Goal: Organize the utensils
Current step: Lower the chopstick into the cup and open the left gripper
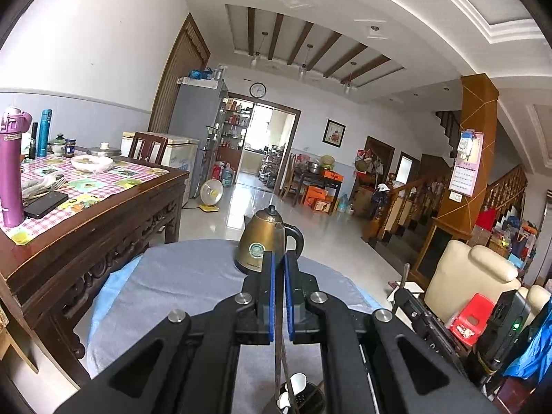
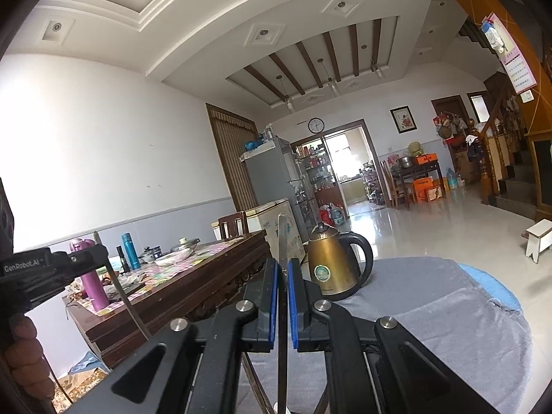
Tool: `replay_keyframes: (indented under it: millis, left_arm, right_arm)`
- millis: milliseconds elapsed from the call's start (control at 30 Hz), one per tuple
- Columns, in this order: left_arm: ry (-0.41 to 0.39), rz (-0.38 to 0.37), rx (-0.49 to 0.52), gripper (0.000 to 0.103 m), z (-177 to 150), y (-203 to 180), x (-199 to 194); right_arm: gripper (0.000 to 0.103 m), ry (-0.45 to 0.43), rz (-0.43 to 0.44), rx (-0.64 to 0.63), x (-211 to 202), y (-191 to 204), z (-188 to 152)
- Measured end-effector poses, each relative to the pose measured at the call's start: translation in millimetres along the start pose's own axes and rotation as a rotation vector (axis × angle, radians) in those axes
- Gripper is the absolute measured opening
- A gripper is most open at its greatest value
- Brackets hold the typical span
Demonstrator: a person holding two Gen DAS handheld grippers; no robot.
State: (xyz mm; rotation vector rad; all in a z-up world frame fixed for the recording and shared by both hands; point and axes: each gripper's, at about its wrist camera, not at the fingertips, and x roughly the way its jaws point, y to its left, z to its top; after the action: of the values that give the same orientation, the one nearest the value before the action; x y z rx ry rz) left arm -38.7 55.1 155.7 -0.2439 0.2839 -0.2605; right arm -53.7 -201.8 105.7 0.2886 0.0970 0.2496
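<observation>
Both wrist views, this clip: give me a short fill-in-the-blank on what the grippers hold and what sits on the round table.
1. The left gripper is shut on a thin ____ utensil.
2. The kettle standing on the round table has a ____ handle.
3. Below the left gripper, a holder contains a ____ spoon.
4. The round table is covered by a ____ cloth.

Missing words: metal; black; white; grey
</observation>
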Motion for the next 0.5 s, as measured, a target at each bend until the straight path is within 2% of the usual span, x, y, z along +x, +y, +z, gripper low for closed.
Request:
replay_keyframes:
  millis: [500]
  left_arm:
    - [0.041,-0.028,0.036,0.005,-4.9,-20.5,11.5]
  right_arm:
    - [0.007,-0.003,0.0,-0.011,6.3,-2.0,0.0]
